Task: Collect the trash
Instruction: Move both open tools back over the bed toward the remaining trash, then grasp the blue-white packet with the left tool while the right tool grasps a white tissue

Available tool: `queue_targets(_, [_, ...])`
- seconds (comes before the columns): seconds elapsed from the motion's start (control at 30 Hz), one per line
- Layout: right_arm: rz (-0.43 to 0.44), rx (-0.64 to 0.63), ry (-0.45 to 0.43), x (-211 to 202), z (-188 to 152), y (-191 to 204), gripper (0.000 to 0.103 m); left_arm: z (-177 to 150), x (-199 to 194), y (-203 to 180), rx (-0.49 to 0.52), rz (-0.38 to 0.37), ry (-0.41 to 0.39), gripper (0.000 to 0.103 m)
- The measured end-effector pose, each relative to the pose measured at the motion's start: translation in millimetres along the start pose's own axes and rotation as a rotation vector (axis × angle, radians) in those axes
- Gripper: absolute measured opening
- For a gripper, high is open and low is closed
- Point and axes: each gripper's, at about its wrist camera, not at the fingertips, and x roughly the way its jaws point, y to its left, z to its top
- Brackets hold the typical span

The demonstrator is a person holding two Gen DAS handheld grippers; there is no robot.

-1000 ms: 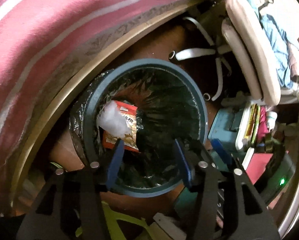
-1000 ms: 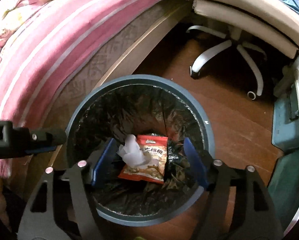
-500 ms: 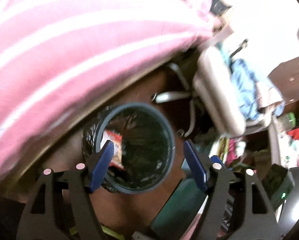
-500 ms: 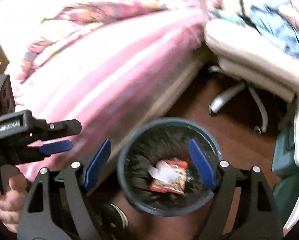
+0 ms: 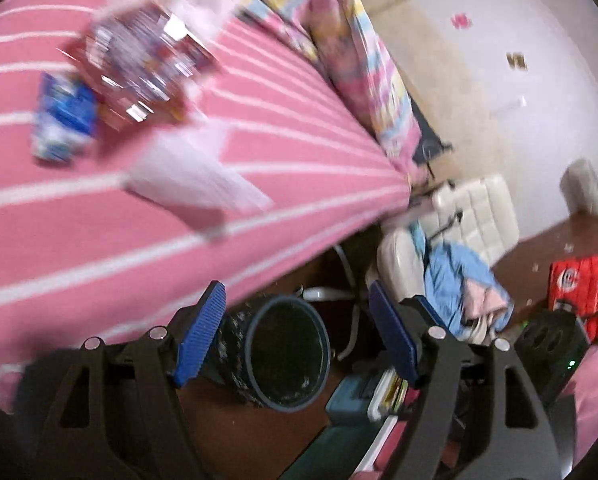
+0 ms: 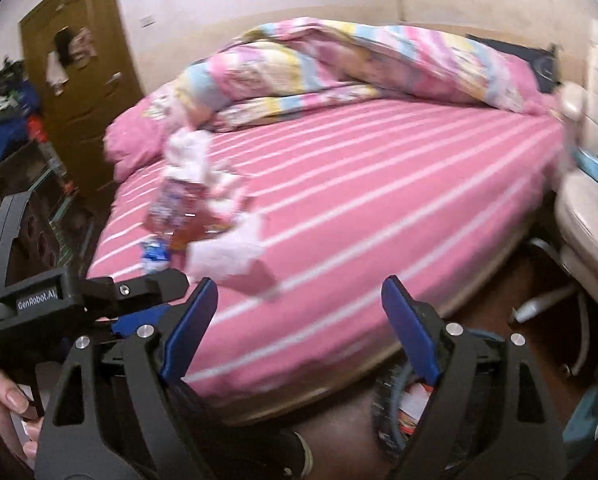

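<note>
Left wrist view: left gripper [image 5: 299,332] jaws wide with nothing between them, trash bin [image 5: 287,354] on the floor below the bed, blurry wrappers [image 5: 139,68] up on the pink striped sheet [image 5: 299,152].

Right wrist view: right gripper [image 6: 299,328] has just been opening, jaws wide and empty; wrappers [image 6: 187,208] and tissues [image 6: 227,256] lie on the sheet [image 6: 379,200], bin [image 6: 395,416] low behind its right finger.

Bed [image 6: 379,184] with pink white-striped sheet carries trash cluster near one side: red shiny wrapper [image 6: 179,216], blue-white packet [image 6: 155,258] just beside it, crumpled white tissue [image 6: 227,256] touching wrapper's near edge, more white tissue [image 6: 189,156] beyond wrapper. Rumpled pastel duvet [image 6: 339,64] heaped along far side; pink pillow [image 6: 135,136] at corner. Dark wood floor [image 5: 227,432] beside bed carries lined trash bin [image 5: 287,356], office chair base [image 6: 547,304].
</note>
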Motion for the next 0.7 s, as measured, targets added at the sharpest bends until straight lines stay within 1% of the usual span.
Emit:
queue_targets(0.1, [0.030,-0.045,0.008,12.5,10.5,28.8,0.085,15.1,-26.0,21.2,-0.023,0.017,-0.046,0.073])
queue_targets(0.17, [0.047,-0.079,0.015,21.5,15.2,48.9,0.085,23.7,-39.4,35.5,-0.034,0.043,-0.070,0.073])
queue_targets(0.33, [0.073,-0.130,0.041,48.0,22.4,85.1,0.085,36.5,-56.0,68.0,-0.066,0.085,-0.107,0.073])
queue_targets(0.5, [0.079,-0.159,0.064,69.1,23.9,102.3,0.085,50.4,-62.4,96.6,-0.098,0.112,-0.115,0.073])
queue_targets(0.7, [0.083,-0.170,0.095,90.9,23.9,108.1,0.085,61.8,-55.2,124.3,-0.121,0.129,-0.103,0.073])
